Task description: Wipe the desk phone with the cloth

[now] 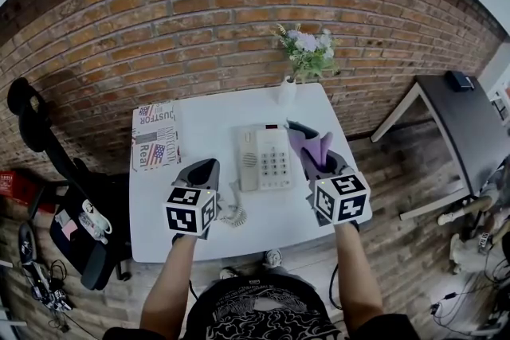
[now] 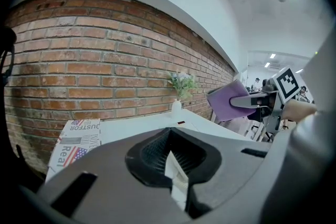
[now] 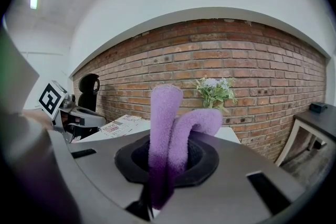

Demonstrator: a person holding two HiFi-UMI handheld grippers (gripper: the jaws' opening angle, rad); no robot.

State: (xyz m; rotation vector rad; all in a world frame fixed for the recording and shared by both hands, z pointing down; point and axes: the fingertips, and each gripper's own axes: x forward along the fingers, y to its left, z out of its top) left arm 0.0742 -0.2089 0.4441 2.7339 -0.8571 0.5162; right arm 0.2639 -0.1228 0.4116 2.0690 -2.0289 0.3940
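Right gripper [image 1: 319, 160] fingers clamp the cloth [image 1: 311, 144], left gripper [image 1: 202, 170] fingers together; vase [image 1: 286, 91] holds flowers [image 1: 307, 50].

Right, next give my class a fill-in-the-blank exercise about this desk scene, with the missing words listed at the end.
1. The right gripper is shut on a ____ cloth.
2. The newspaper lies on the table to the ____ of the desk phone.
3. The vase of flowers stands at the table's edge nearest the ____ wall.
Missing words: purple; left; brick.
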